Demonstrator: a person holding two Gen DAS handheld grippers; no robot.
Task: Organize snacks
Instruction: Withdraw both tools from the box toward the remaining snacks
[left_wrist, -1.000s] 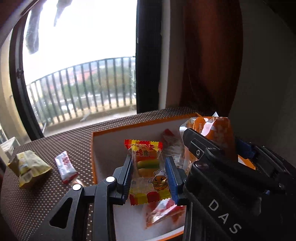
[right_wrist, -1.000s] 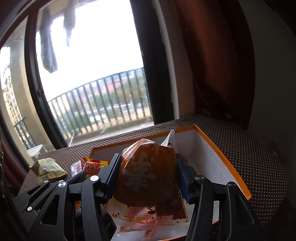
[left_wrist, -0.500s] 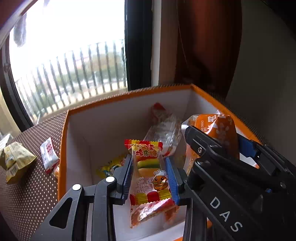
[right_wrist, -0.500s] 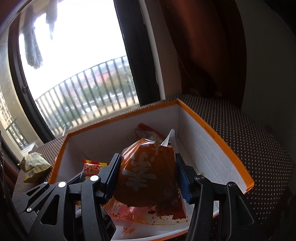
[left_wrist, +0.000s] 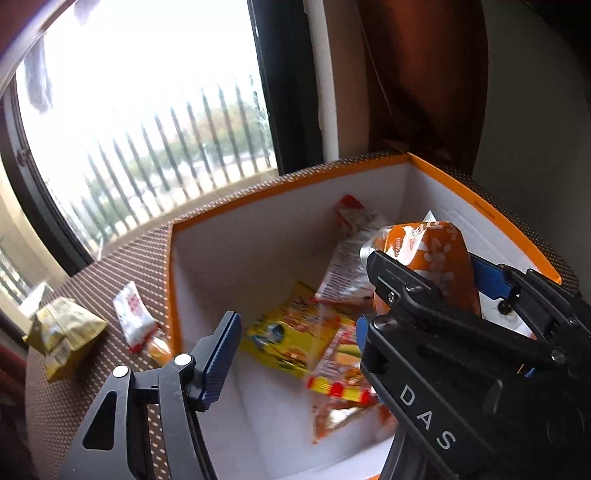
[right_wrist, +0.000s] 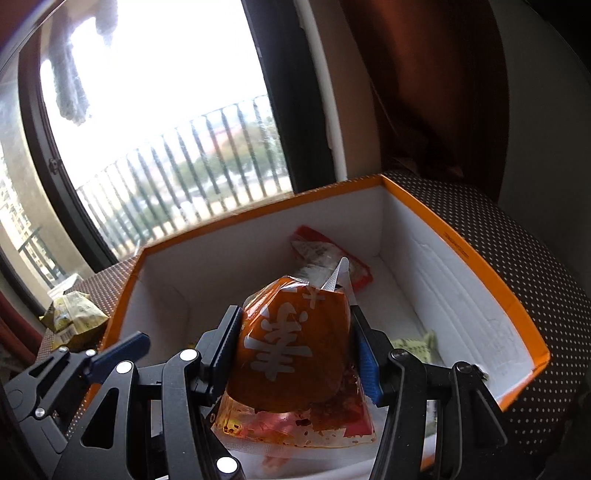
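Note:
An orange-rimmed white box (left_wrist: 480, 201) (right_wrist: 461, 254) stands on the dotted brown table. My left gripper (left_wrist: 295, 339) is open over the box, and the burger gummy packet (left_wrist: 340, 365), blurred, lies loose below it on other packets. My right gripper (right_wrist: 295, 347) is shut on an orange snack packet (right_wrist: 291, 350) (left_wrist: 439, 266), held inside the box above the floor. A yellow packet (left_wrist: 284, 339), a red and white packet (left_wrist: 351, 254) (right_wrist: 325, 254) and a pale green packet (right_wrist: 417, 347) lie in the box.
On the table left of the box lie a crumpled yellow-green packet (left_wrist: 62, 332) (right_wrist: 74, 317), a small red and white sachet (left_wrist: 133, 314) and a small orange candy (left_wrist: 159, 347). A window with a balcony railing and a brown curtain (left_wrist: 424, 74) stand behind the table.
My left gripper has opened and let go of the burger gummy packet, which has dropped into the box. Both grippers have moved lower into the box; the right still holds the orange packet.

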